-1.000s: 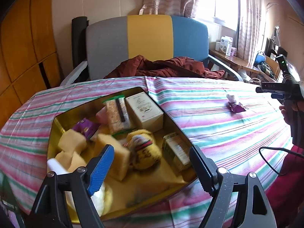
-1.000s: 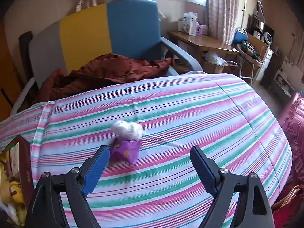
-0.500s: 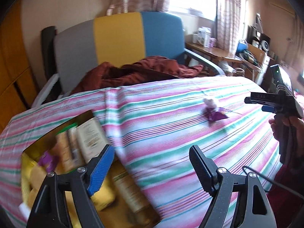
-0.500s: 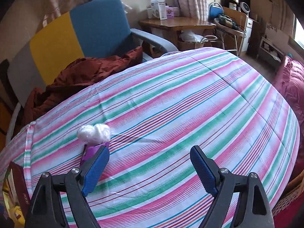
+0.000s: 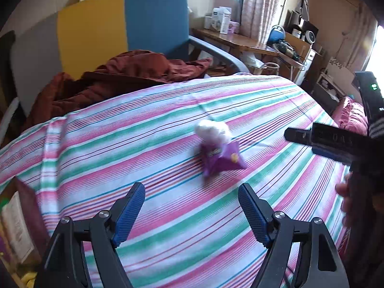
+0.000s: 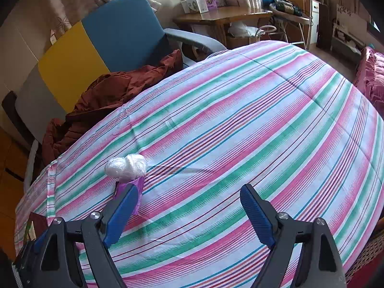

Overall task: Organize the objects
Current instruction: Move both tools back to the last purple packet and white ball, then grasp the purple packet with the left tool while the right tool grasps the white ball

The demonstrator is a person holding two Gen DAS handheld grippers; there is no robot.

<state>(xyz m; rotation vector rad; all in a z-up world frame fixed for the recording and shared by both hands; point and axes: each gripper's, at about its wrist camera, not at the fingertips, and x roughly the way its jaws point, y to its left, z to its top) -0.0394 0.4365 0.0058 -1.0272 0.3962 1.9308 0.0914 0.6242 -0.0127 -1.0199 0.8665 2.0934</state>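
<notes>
Striped tablecloth [image 6: 240, 124] lies bare across most of its width; open passage over the whole right and near side. Only obstacles on it: purple packet [image 5: 222, 158] with a white wrapped bundle [image 5: 212, 129] touching its far end, left of centre. Box [image 5: 21, 218] of goods at the far left edge. Beyond the far edge, a rust-red garment [image 6: 115, 93] heaped on the armchair [image 6: 120, 28]. Wooden side table [image 6: 220, 15] well apart, cluttered.

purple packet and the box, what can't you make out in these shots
- Purple packet, left view: print blurred.
- Same packet, right view: mostly hidden by the right gripper finger.
- White bundle: contents unclear under wrap.
- Box, left view: cut off by the edge; contents mostly unseen.
</notes>
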